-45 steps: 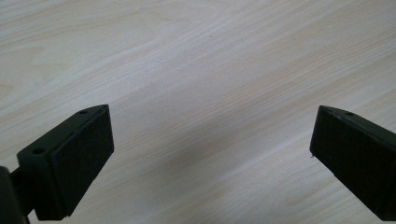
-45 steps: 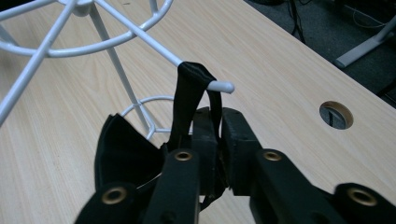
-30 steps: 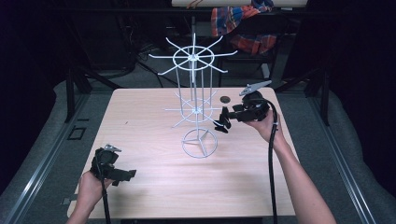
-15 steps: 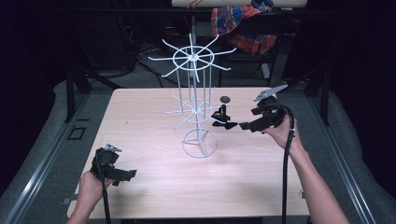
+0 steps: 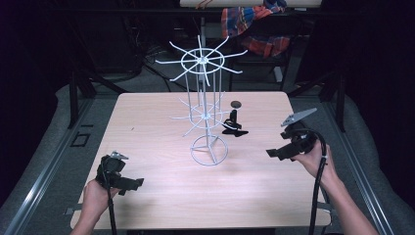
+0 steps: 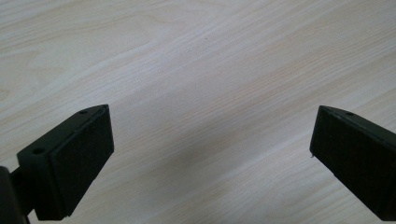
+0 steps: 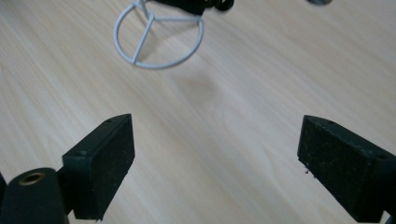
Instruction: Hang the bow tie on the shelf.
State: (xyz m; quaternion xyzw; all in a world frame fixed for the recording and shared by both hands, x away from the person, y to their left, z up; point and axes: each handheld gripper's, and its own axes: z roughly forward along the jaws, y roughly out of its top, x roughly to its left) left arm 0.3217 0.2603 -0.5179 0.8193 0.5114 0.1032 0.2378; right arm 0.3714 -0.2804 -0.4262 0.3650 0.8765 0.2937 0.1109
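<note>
A white wire rack (image 5: 203, 112) with two tiers of spoke arms stands mid-table on a ring base (image 7: 159, 35). A small black clip-like item (image 5: 234, 126) hangs from a lower arm on the rack's right side. My right gripper (image 5: 273, 153) is well to the right of it, low over the table. Its jaws have just been opening and stand wide with nothing between them in the right gripper view (image 7: 215, 163). My left gripper (image 5: 133, 185) rests near the front left corner, open over bare wood (image 6: 210, 158).
A small dark round thing (image 5: 237, 104) lies on the table (image 5: 147, 112) behind the rack. A plaid cloth (image 5: 254, 24) hangs beyond the far edge. Dark stands and cables surround the table.
My right gripper has left the black item on the rack's lower arm and drawn back to the right and toward the front, its jaws now wide. The left gripper has not moved.
</note>
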